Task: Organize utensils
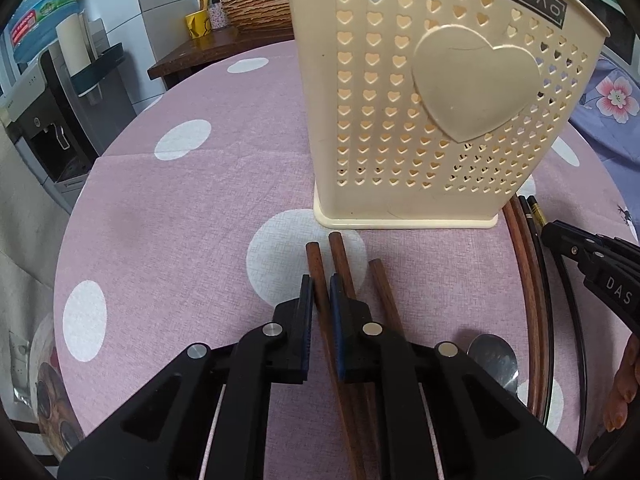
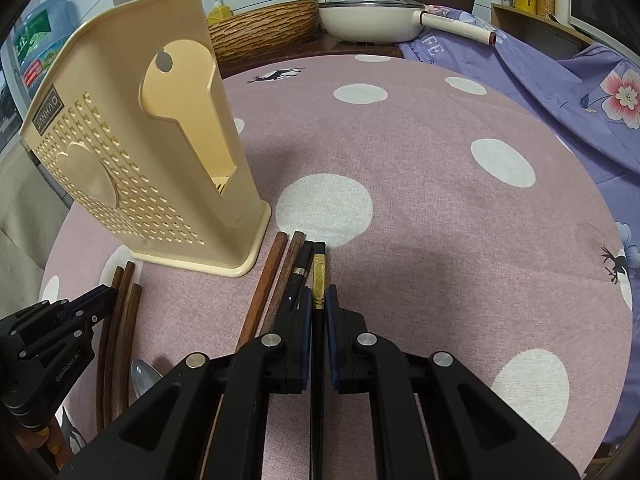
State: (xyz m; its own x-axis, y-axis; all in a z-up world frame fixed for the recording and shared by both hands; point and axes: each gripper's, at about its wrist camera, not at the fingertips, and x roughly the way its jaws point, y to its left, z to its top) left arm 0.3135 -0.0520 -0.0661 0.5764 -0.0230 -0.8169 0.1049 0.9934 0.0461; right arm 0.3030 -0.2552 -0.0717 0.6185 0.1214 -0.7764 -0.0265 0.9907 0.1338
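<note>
A cream utensil holder [image 1: 432,92] with heart-shaped holes stands upright on the pink dotted tablecloth; it also shows in the right wrist view [image 2: 132,176]. My left gripper [image 1: 321,286] is shut on a brown wooden chopstick [image 1: 316,268]; two more brown chopsticks [image 1: 344,264] lie beside it. My right gripper [image 2: 319,296] is shut on a black chopstick with a gold band [image 2: 318,276]; a second black chopstick [image 2: 298,276] and two brown ones [image 2: 268,276] lie to its left. A metal spoon [image 1: 494,356] lies near the table's front.
The round table [image 2: 440,184] carries a purple floral cloth [image 2: 580,92] at the right. Behind it are a woven basket [image 2: 260,28], a white pan [image 2: 372,20] and a rice cooker. A water dispenser [image 1: 52,92] stands at the left.
</note>
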